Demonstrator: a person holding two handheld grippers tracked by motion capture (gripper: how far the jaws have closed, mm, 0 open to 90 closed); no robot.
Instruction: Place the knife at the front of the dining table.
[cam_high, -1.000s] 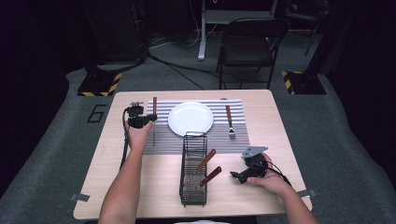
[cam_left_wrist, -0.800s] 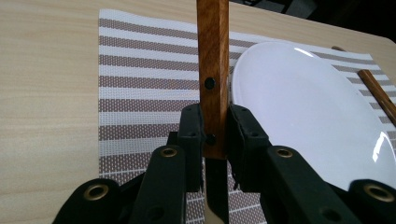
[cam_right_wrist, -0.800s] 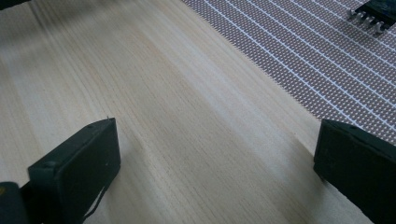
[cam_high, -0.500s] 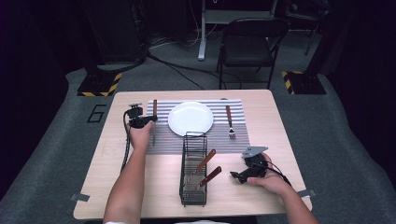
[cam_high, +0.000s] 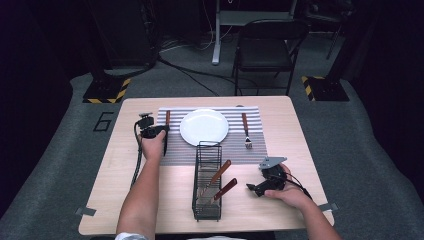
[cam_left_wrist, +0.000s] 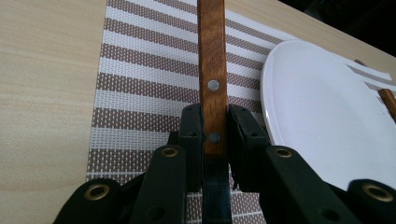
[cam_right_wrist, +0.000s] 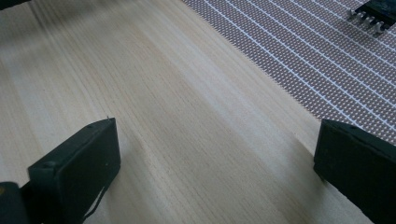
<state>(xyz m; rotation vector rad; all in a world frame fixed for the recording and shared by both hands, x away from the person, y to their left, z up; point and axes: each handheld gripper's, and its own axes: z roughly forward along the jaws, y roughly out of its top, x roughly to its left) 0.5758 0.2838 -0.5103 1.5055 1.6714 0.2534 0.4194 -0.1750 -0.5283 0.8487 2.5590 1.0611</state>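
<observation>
So the left gripper (cam_left_wrist: 215, 135) is clamped on a wooden-handled knife (cam_left_wrist: 212, 60), jaws pinching the handle from both sides right where the lower rivet sits, with the dark blade running down between them toward the camera. The handle points away across the striped placemat (cam_left_wrist: 140, 84), and the white plate (cam_left_wrist: 322, 116) sits just beside it on that mat. From the high view, the left gripper (cam_high: 150, 131) is at the mat's left edge, and the knife (cam_high: 167, 120) lies along that edge, just left of the plate (cam_high: 204, 126). A black cable trails from the gripper back down the table (cam_high: 125, 165) alongside the forearm.

The right gripper (cam_right_wrist: 215, 154) has its jaws wide apart with nothing between them, just bare light wood of the table (cam_right_wrist: 163, 102) underneath. The corner of the placemat (cam_right_wrist: 317, 51) shows beyond, with the tines of a fork (cam_right_wrist: 369, 18) peeking in at the top right. In the high view, the right gripper (cam_high: 255, 188) rests low on the table near the front right, held in the right hand (cam_high: 287, 192), grey plate on top.

Between the two arms stands a black wire caddy (cam_high: 207, 182) with two more wooden-handled utensils (cam_high: 220, 182) leaning in it. The fork (cam_high: 246, 131) lies on the mat right of the plate, handle pointing away. A folding chair (cam_high: 265, 47) stands behind the table.
</observation>
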